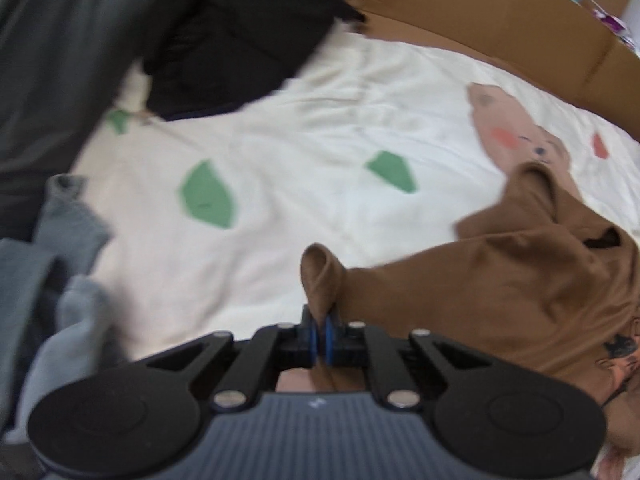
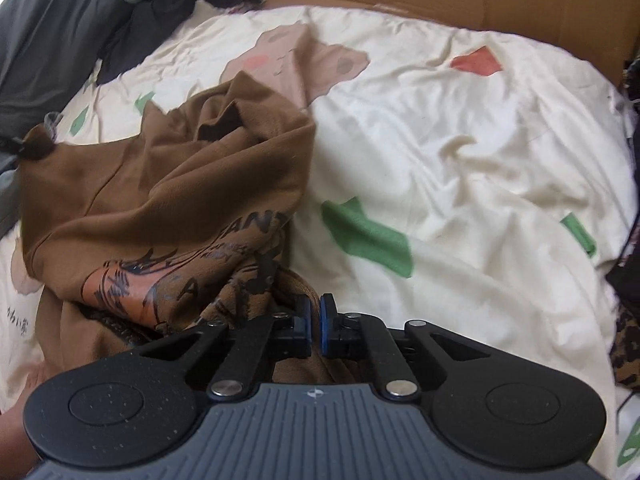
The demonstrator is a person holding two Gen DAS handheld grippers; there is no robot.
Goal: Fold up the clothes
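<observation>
A brown T-shirt [image 1: 500,272] with a black and orange print lies bunched on a cream bedsheet [image 1: 300,128]. My left gripper [image 1: 323,330] is shut on a fold of the brown T-shirt's edge, which pokes up between the blue pads. In the right wrist view the same brown T-shirt [image 2: 168,184] lies crumpled to the left. My right gripper [image 2: 314,322] has its blue pads nearly together, with brown cloth under and behind them; whether it grips the cloth is not clear.
The cream sheet [image 2: 460,152] has green, red and bear patches. Dark and grey clothes [image 1: 72,60] are piled at the left, blue-grey ones [image 1: 48,264] nearer. A cardboard wall [image 1: 480,4] runs along the back. A patterned dark garment [image 2: 626,340] lies at the right edge.
</observation>
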